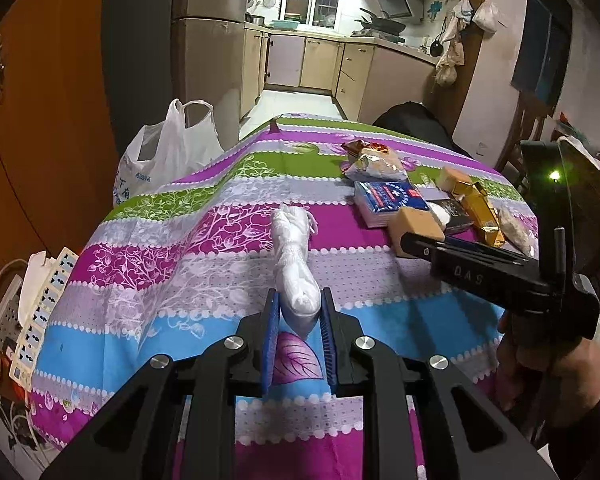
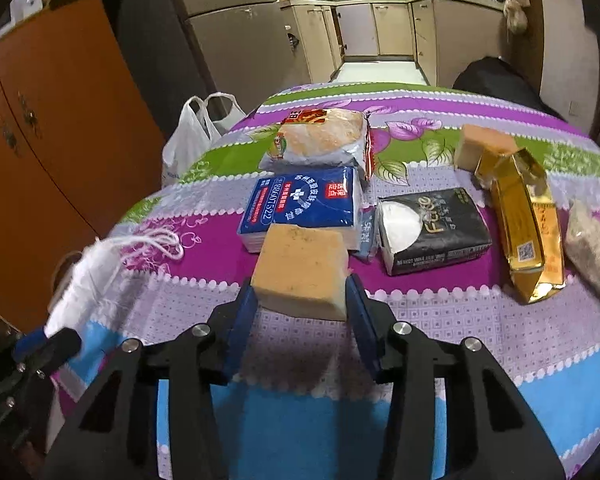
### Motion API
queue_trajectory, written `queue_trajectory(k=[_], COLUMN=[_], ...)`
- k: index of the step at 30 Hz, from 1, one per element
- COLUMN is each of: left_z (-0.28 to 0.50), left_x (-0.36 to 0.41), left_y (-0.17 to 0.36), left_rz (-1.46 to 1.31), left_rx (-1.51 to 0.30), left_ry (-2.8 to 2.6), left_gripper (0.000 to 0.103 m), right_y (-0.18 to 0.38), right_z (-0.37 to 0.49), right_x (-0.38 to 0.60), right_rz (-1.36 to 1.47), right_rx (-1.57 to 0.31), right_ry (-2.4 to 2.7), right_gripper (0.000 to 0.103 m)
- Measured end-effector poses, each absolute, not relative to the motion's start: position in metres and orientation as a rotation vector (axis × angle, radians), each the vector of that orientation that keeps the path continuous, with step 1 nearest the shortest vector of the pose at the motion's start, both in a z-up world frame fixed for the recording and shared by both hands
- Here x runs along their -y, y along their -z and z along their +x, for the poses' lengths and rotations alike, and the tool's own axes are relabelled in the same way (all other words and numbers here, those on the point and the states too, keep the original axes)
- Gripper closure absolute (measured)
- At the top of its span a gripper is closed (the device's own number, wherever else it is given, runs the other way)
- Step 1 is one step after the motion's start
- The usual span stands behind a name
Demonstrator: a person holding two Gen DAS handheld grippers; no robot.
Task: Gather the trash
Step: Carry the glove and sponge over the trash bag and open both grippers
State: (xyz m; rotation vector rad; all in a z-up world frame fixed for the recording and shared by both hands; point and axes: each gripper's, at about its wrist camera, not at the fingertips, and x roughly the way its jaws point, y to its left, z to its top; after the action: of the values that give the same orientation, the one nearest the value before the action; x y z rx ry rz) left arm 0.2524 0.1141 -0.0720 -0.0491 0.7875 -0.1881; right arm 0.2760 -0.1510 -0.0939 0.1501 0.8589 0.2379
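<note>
With the left tongs (image 1: 299, 312) clamped on the rolled white bag (image 1: 294, 256), squeeze the right tongs (image 2: 300, 300) squarely on the yellow sponge block (image 2: 300, 268) they grip before lifting.

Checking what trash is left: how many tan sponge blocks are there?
2: one sponge block between the right tongs, the other sponge block farther back beside the gold wrapper. Others may be hidden.
</note>
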Motion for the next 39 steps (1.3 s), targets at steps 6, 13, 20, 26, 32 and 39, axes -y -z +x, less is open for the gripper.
queue_trajectory(k=[6, 13, 20, 26, 32, 39], left_z=[0.244, 0.234, 0.227, 0.224, 0.224, 0.219], left_x=[-0.107, -0.091, -0.072, -0.051, -0.014, 0.046], left_y=[0.061, 0.053, 0.047, 0.042, 0.032, 0.011], left_rz=[-0.003, 0.028, 0.079, 0.138, 0.212, 0.28], left_rx=[-0.745, -0.741, -0.718, -0.69, -0.646, -0.577], left_ry=[0.188, 0.218, 0.226, 0.228, 0.268, 0.364], left_gripper=[0.082, 0.082, 0.082, 0.082, 0.082, 0.082], right_y=[0.083, 0.067, 0.057, 0.048, 0.025, -0.007], right_z=[0.255, 0.221, 0.193, 0.177, 0.163, 0.136], right_x=[0.156, 0.169, 0.174, 0.192, 0.224, 0.283], right_rz=[0.14, 0.135, 0.108, 0.11, 0.114, 0.099], right_rx=[-0.86, -0.853, -0.842, -0.828, -0.789, -0.752], right_ry=[-0.275, -0.282, -0.279, -0.233, -0.173, -0.059], right_gripper=[0.064, 0.065, 0.065, 0.066, 0.066, 0.066])
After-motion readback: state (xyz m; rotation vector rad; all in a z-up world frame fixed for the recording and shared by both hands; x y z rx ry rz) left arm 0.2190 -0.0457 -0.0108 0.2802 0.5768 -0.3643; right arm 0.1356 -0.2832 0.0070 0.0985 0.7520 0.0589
